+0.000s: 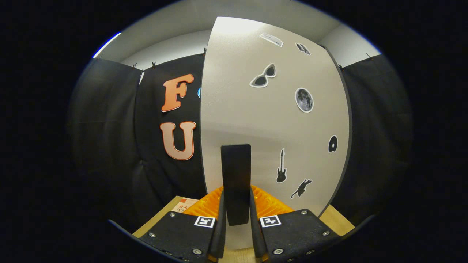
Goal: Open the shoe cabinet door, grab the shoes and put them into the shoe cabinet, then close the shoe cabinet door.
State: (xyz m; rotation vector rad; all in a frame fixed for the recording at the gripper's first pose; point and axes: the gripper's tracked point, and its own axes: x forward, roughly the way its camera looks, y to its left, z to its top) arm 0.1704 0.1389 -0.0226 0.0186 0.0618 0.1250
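My gripper (236, 213) is clenched on the black handle (236, 175) of the shoe cabinet door (237, 109), both fingers (219, 223) pressing its sides, the handle standing upright between them. By my reading, the door is either being swung open or pushed shut; I cannot tell which from here, nor whether the shoes are inside. To do it well, I judge the grip should stay square on the handle and follow the door's arc, not drag straight. The pale door rises straight beyond the handle. Stickers counted on the door to the handle's right: seven, among them sunglasses (263, 76), a moon (304, 99), a guitar (281, 166) and a cat (301, 188). One handle, one door. Below the handle, a wooden surface (334, 219) shows at either side of the gripper.
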